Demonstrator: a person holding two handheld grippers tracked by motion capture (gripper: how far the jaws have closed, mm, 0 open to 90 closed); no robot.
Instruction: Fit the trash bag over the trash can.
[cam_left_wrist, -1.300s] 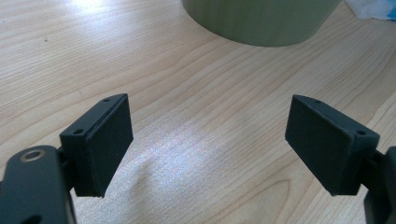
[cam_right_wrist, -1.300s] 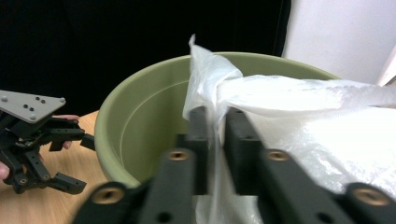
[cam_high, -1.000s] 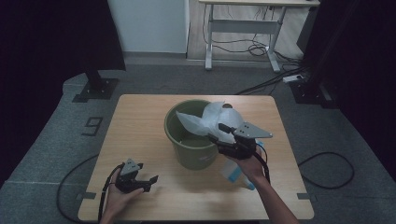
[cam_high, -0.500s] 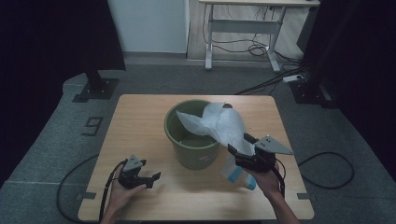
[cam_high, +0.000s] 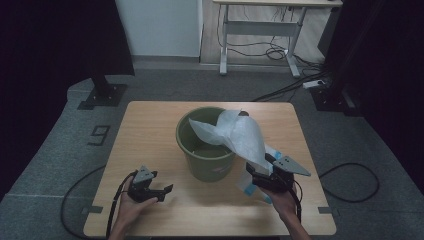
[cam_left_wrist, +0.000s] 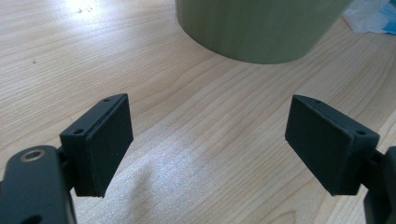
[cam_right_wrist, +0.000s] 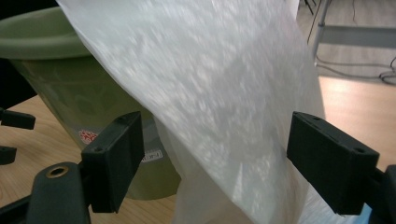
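A white plastic bag (cam_high: 235, 137) hangs half in and half out of a green bucket (cam_high: 202, 160) that stands near the middle of the wooden table (cam_high: 150, 125). The bag's upper end lies over the bucket's rim at about 3 o'clock, and the sheet runs down from there toward 5 o'clock, outside the bucket wall. In the right gripper view the bag (cam_right_wrist: 224, 107) crosses the gap between the two black jaws, which stand wide apart with neither pad pressing the film; the bucket (cam_right_wrist: 60, 70) sits just behind it.

The right gripper (cam_high: 267, 175) sits at the bag's lower end, at roughly 4 o'clock from the bucket and close to its base, with a small white and blue packet (cam_high: 247, 186) lying on the table just beside it.

The left gripper (cam_high: 160, 190) rests low over the table at about 7 o'clock from the bucket, apart from it. Its jaws are spread wide with bare wood between them, and the bucket's base (cam_left_wrist: 261, 28) shows ahead.
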